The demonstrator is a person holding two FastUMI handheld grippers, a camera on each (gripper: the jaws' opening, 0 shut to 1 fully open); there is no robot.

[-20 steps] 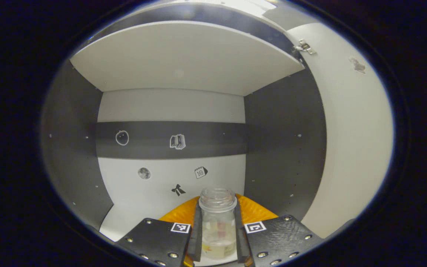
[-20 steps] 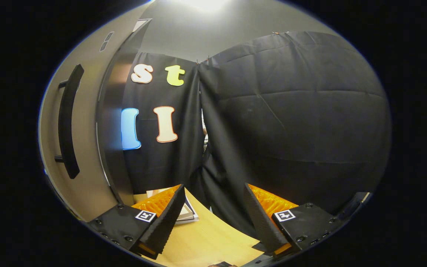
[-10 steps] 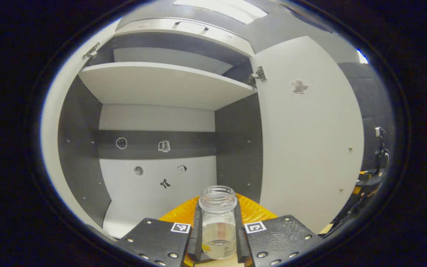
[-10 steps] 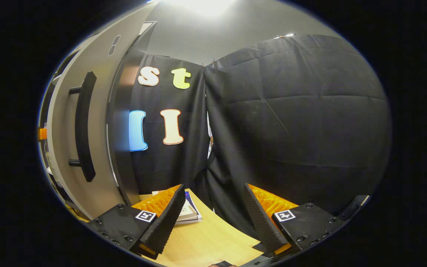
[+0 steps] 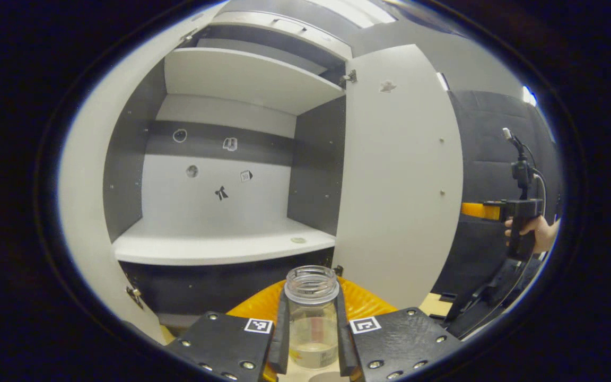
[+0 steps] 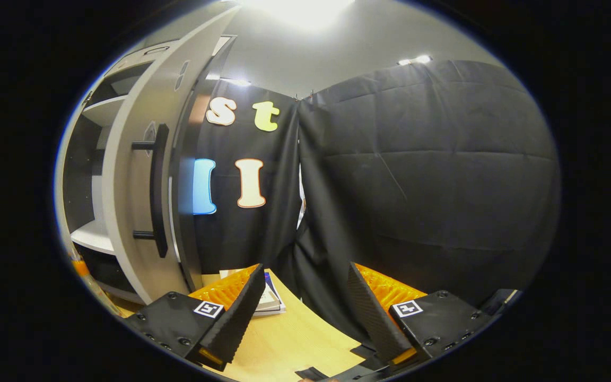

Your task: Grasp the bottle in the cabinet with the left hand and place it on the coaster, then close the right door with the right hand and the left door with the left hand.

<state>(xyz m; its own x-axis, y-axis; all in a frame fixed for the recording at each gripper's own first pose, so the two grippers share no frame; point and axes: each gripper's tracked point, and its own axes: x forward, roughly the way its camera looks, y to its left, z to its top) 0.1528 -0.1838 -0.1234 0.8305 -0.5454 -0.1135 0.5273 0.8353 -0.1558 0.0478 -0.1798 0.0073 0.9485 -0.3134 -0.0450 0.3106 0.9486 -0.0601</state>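
Left gripper (image 5: 312,339) clamped on bottle (image 5: 312,313), both fingers (image 5: 280,339) pressed vs. its sides, bottle upright btwn them. Clear glass, no cap, open mouth up, a little liquid or residue at bottom. Held out in front of cabinet (image 5: 220,249), clear of the white lower shelf (image 5: 215,246), which sits beyond and above bottle's mouth in left gripper view. Small round mark or disc on shelf near its right front edge (image 5: 298,240); cannot tell what it is. Upper shelf (image 5: 247,79) above; small stickers on back wall (image 5: 220,192). Right door (image 5: 395,175) swung wide open, inner face towards camera, hinge (image 5: 347,78) at top corner. Left door (image 5: 85,212) also open, edge along left of view. Pale rounded shape just under bottle at bottom edge (image 5: 324,377), poss. coaster, too cut off to tell. Far right in left gripper view: other gripper (image 5: 502,212) held by a hand (image 5: 536,233), cable trailing, well apart from bottle. Right gripper (image 6: 303,313) jaws spread wide, nothing btwn them, above wooden tabletop (image 6: 295,345). In right gripper view, right door's outer face (image 6: 136,212) with dark bar handle (image 6: 159,191) to left of gripper, not touching; cabinet interior past door edge. Books or booklets (image 6: 271,297) flat on table by the black cloth wall (image 6: 422,185).
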